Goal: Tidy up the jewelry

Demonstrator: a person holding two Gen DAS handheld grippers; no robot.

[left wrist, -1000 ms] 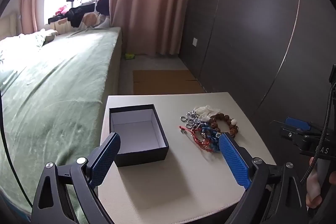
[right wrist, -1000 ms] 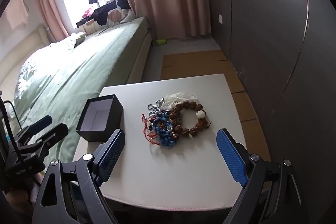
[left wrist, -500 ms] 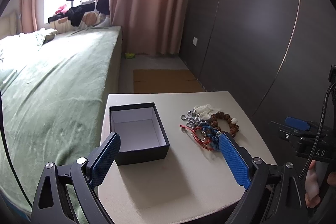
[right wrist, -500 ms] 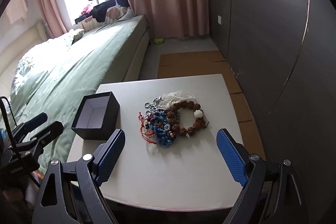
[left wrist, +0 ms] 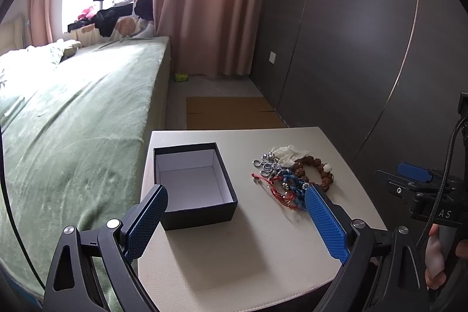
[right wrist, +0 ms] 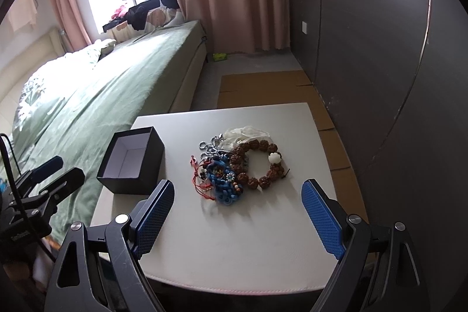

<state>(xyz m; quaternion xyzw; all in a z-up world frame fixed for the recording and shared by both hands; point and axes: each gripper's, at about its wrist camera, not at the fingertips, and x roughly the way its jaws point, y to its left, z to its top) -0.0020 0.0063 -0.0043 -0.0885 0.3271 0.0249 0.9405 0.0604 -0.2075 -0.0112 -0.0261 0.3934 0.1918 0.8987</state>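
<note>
An open black box (left wrist: 194, 183) with a white inside stands empty on the left of a small white table (left wrist: 234, 253). It also shows in the right wrist view (right wrist: 131, 163). A pile of jewelry (left wrist: 289, 174) lies to its right: a brown bead bracelet (right wrist: 259, 163), a blue braided bracelet (right wrist: 223, 184), red cord and a silver chain. My left gripper (left wrist: 235, 220) is open and empty, held above the table's near part, just in front of the box. My right gripper (right wrist: 237, 212) is open and empty, in front of the jewelry pile.
A green bed (left wrist: 73, 122) runs along the table's left side. A dark wall panel (left wrist: 351, 63) stands to the right. Flat cardboard (right wrist: 263, 89) lies on the floor beyond the table. Pink curtains (left wrist: 210, 5) hang at the back.
Both grippers have shifted only slightly; the right wrist view has drifted a little to the right, toward the jewelry. Box and jewelry have not moved.
</note>
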